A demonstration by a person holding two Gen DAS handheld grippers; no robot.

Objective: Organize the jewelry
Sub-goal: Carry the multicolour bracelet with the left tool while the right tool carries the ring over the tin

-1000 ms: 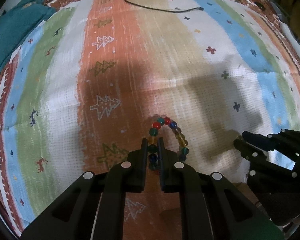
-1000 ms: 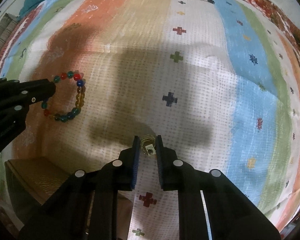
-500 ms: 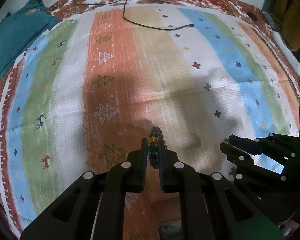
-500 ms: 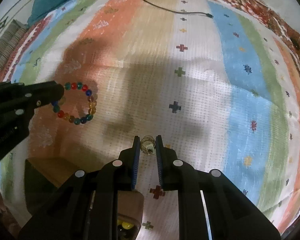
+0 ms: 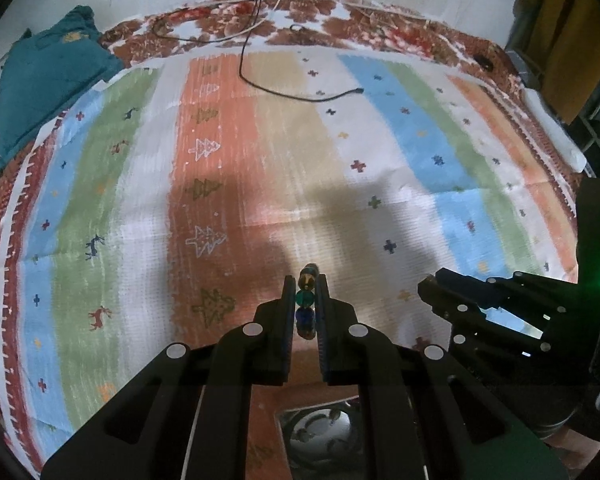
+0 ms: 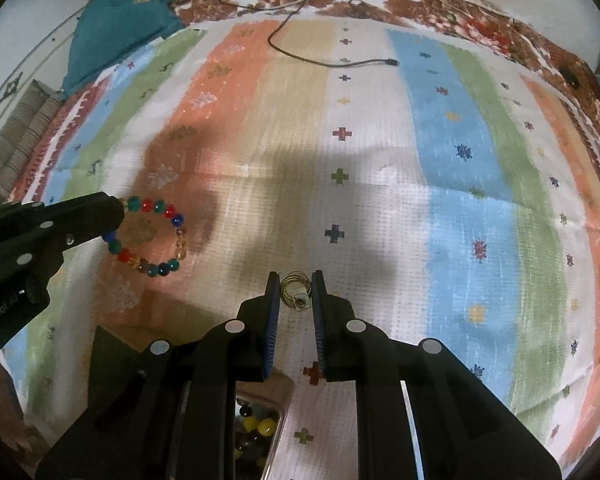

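So the left gripper (image 5: 305, 308) is pinching the bracelet (image 5: 305, 300), a string of colored beads. From its own camera you see it edge-on between the fingers: yellow, green and blue beads stacked in the gap. From the right wrist view the bracelet (image 6: 150, 236) hangs off the left gripper's (image 6: 114, 216) tip as a full loop, out at about 9 o'clock, held up above the rug (image 6: 380, 200).

The right gripper (image 6: 296, 300) is clamped on a small ring (image 6: 296, 286), thin gold wire loops with a little square tag on it, sitting right between the fingertips. In the left view the right gripper (image 5: 432, 288) shows at 3 o'clock, but you can't see what it holds from there.

Below both grippers, at 6 o'clock, sits a brown box (image 6: 260, 424) with more beads inside, yellow and dark ones; in the left view the box (image 5: 320, 432) looks gray and blurry inside.

Further out, a black cable (image 5: 300, 96) lies on the striped rug at 12 o'clock, and a teal cloth (image 5: 52, 80) sits bunched at around 10 o'clock.
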